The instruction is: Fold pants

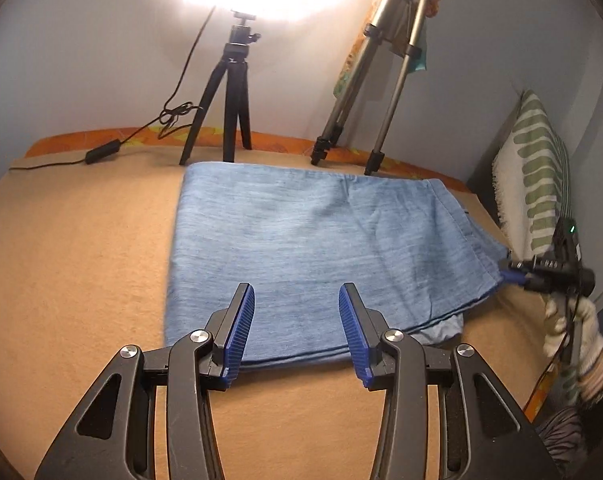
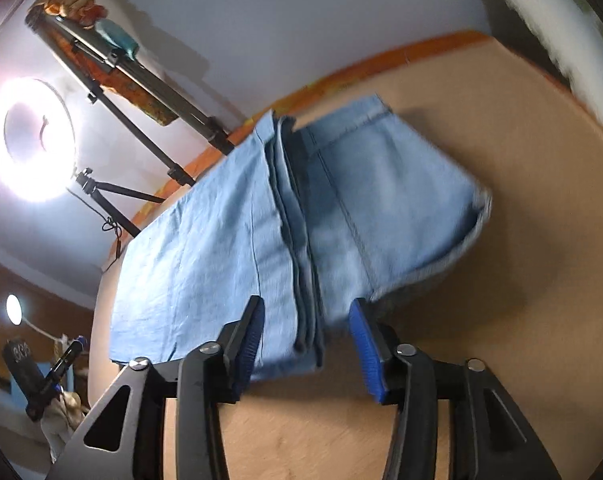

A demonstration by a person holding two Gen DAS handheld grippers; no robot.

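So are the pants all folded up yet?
Nearly. The blue pants already lie folded over in layers on the tan blanket. Both claws, left and right, are open and hold nothing. One end still sticks out, so maybe another fold is left.

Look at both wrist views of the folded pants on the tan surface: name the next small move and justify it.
Probably lower the right gripper onto the near stacked edge of the pants and close there. Both grippers are open and hold nothing, the left gripper hovering over the near hem. The pants lie partly folded, with a section still spread out flat on the right, so another fold seems due.
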